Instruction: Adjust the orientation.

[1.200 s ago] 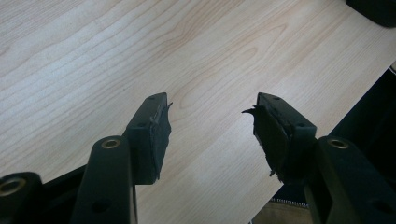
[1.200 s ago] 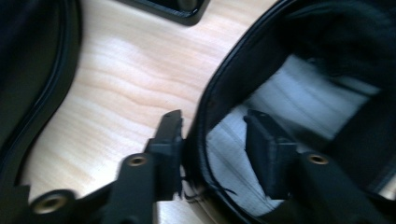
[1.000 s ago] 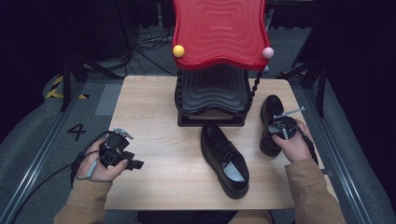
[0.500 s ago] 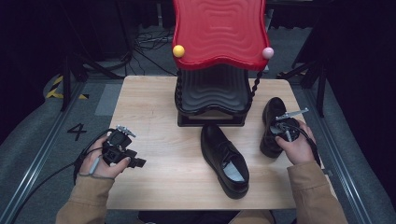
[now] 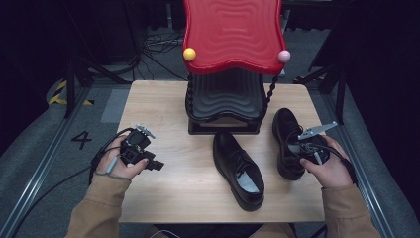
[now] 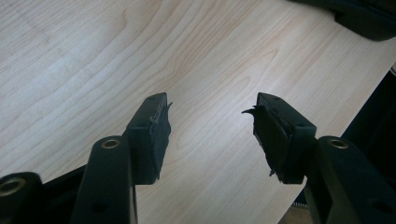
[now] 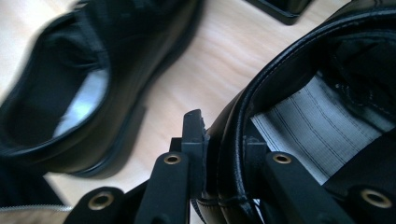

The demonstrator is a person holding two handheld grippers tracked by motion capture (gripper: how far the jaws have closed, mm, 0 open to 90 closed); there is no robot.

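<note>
- The right gripper [image 7: 223,154] clamps the collar of the black shoe by the table's right edge [image 5: 289,141], one jaw inside the opening and one outside; its jaws have just been closing on that leather wall.
- Compared with a second ago, the shoe's heel end looks raised off the wood while the toe points toward the rack, a sign that the lift has begun (probably toward a shelf, though that is a guess).
- The left gripper [image 6: 210,135] hangs over bare tabletop [image 5: 163,198] near the left edge with its jaws apart and nothing between them; it has edged slightly along the table.
- The second black shoe [image 5: 238,171] lies in the middle of the table, toe toward the rack, well apart from the left gripper and near the held one.
- The shoe rack [image 5: 225,106] stands at the far middle; its red wavy top shelf [image 5: 233,34] overhangs the black lower tier, so a raised shoe must go in beneath that lip.
</note>
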